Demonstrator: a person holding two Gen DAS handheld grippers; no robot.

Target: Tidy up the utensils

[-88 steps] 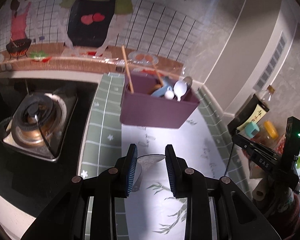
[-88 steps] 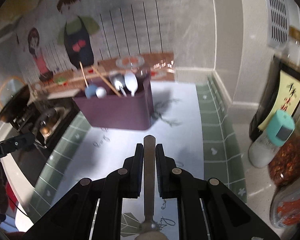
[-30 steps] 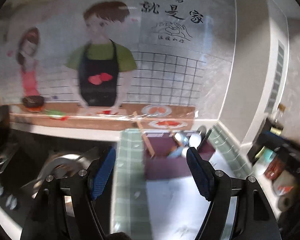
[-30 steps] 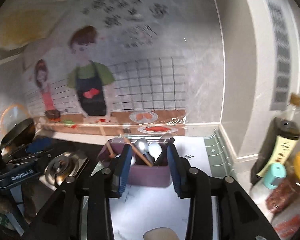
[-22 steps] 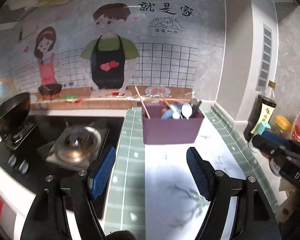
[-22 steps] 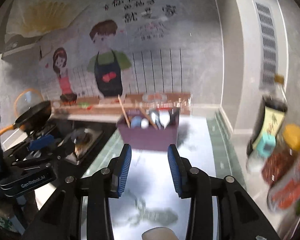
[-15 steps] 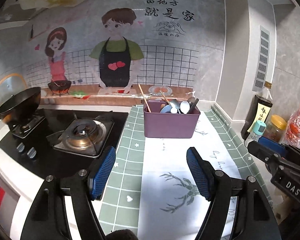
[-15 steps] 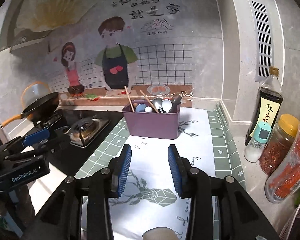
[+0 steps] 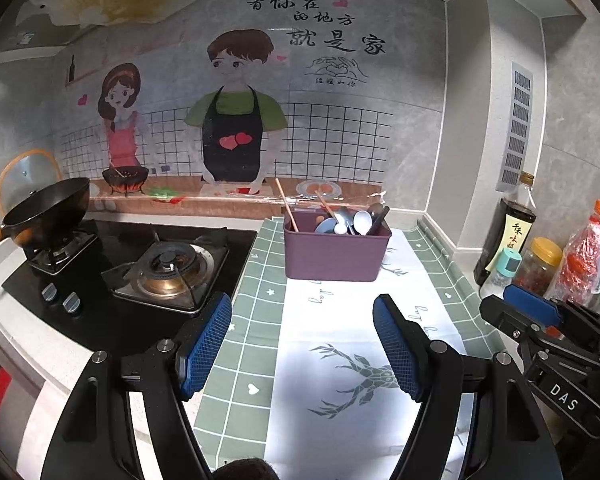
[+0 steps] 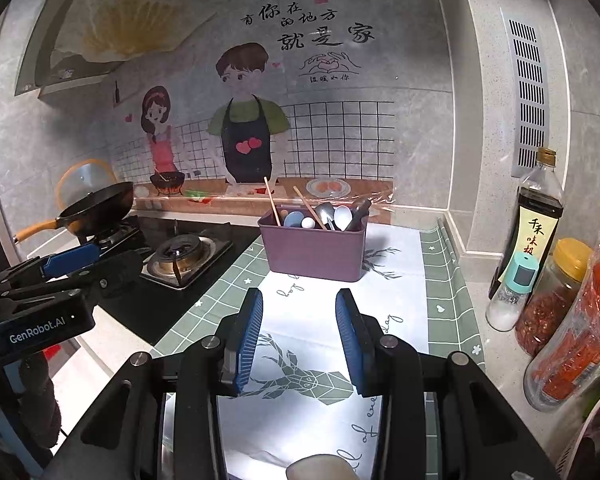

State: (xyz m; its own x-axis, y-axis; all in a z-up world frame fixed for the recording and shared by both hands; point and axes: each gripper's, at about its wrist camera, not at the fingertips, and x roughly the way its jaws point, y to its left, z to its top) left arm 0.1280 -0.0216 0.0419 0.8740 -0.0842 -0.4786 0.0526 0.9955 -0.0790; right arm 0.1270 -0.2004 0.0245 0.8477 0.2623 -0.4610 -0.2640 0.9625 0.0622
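Both grippers hang over the table with fingers spread and nothing between them: left gripper (image 9: 302,344), right gripper (image 10: 299,336). The utensils (image 9: 346,220) stand in the purple bin (image 9: 334,254) near the wall, beside the stove (image 9: 140,276).

A pale stone countertop (image 9: 466,258) is being covered by a green-checked mat (image 9: 260,304) with a white deer-printed centre. A purple bin (image 9: 336,254) is being borne on the mat. Bottles and jars (image 10: 540,280) are being kept beside the mat, and a black hob (image 9: 140,280) is being carried at its other side.
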